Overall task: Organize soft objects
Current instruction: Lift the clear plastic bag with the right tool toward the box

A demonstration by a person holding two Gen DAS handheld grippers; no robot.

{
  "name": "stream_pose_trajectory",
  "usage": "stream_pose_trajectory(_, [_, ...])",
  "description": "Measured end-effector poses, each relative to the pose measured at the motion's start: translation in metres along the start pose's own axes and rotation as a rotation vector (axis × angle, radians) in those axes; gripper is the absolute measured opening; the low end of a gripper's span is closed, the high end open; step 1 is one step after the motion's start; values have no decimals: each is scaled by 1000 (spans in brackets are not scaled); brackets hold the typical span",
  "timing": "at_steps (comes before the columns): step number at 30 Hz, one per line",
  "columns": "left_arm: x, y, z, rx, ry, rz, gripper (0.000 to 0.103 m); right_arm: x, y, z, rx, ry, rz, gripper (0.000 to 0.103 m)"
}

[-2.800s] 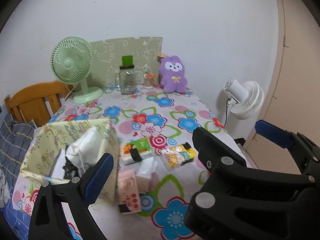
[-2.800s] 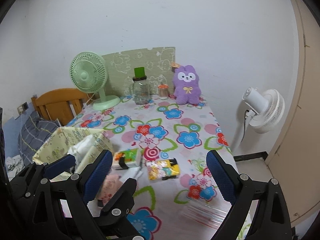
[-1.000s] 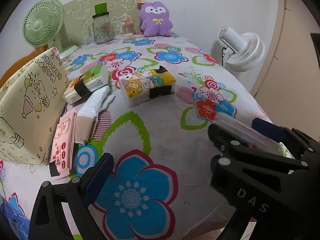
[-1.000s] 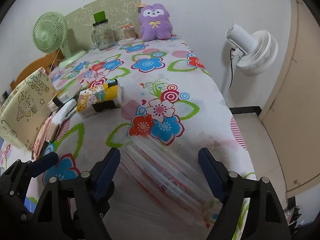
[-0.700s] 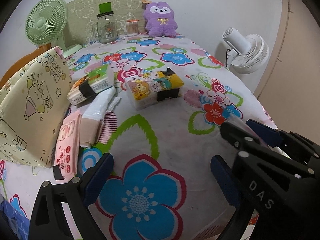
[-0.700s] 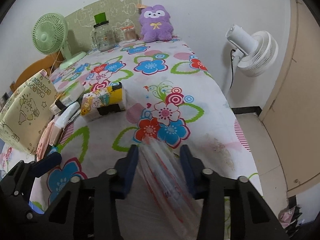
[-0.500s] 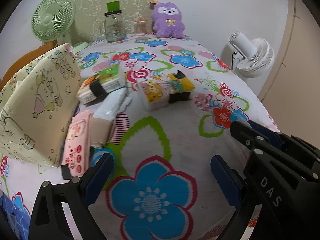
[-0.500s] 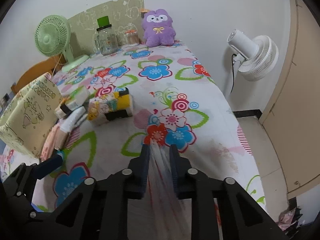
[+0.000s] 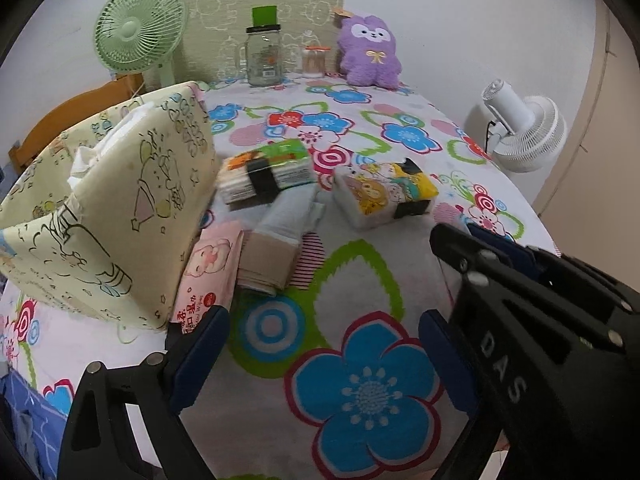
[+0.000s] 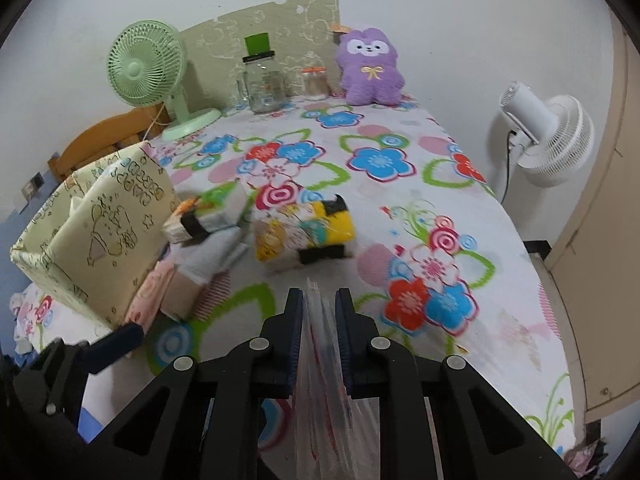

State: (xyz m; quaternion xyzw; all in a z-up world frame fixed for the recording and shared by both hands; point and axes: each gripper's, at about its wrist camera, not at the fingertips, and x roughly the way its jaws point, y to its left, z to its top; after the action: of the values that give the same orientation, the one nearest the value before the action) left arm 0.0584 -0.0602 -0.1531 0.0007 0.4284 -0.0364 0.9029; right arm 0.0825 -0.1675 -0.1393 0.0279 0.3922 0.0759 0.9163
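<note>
The right gripper (image 10: 319, 312) is pinched tight on a clear plastic bag (image 10: 320, 380) with red stripes, its blue pads pressed against the film from both sides, and the bag hangs down between the black arms. The left gripper (image 9: 324, 344) stands wide apart with nothing between its two blue pads, poised over a big blue flower on the floral cloth (image 9: 360, 280) that covers the bench.

Count the soft packs ahead: four of them, clustered mid-bench. One green-and-orange tissue pack (image 9: 266, 174) with a black band sits tilted on top of a pale white-and-tan pack (image 9: 280, 236). One pink wet-wipes pack (image 9: 208, 276) lies just beside that, touching the side of the yellow fabric box (image 9: 120, 216). One yellow cartoon-print pack (image 9: 384, 194) sits apart to the right, also black-banded. The one fabric box stands at the left edge, with white soft stuff showing inside it.

Along the far wall: one purple plush toy (image 9: 370, 56), upright against the wall; one glass jar (image 9: 264, 58) with a green top; one smaller jar (image 9: 314, 62) with an orange lid between jar and plush. Fans, two: one green desk fan (image 9: 138, 36) on the bench's back left, one white fan (image 9: 524, 136) off the bench at the right. A wooden chair back (image 10: 104, 136) peeks behind the box.
</note>
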Motion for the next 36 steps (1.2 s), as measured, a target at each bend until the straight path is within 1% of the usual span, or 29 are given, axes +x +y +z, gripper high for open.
stream_pose_trajectory(4, [-4,3,0,-15,-4,-8,96,2,4,6,4,-10,45,19])
stream_pose_trajectory(5, [-4,4,0,-21,-6,-6,96,2,5,7,-1,-10,54,22])
stream_pose_trajectory(6, [-4,4,0,-21,-6,-6,96,1,6,8,-5,-11,51,27])
stream_pose_trajectory(7, [-4,4,1,-20,-3,-8,96,0,6,8,-11,-15,43,30])
stream_pose_trajectory(9, [-4,2,-1,-20,3,-17,96,-3,7,9,-25,-16,37,41])
stream_pose_trajectory(16, [-12,0,-6,4,-10,-11,96,-9,5,0,-34,14,20,43])
stream_pose_trajectory(21, [-15,13,-13,-18,-16,31,96,-12,10,-9,-19,34,28,47])
stream_pose_trajectory(25, [-12,27,-19,-44,-2,81,96,-12,16,-14,-22,37,24,51])
stream_pose_trajectory(30, [-10,41,-23,-51,-9,132,96,-9,26,-18,-27,39,12,62])
stream_pose_trajectory(33, [-8,48,-23,-59,-10,146,95,-6,31,-18,-33,40,-3,65])
stream_pose_trajectory(36, [-3,51,-22,-73,0,145,93,-3,35,-17,-34,47,-14,65])
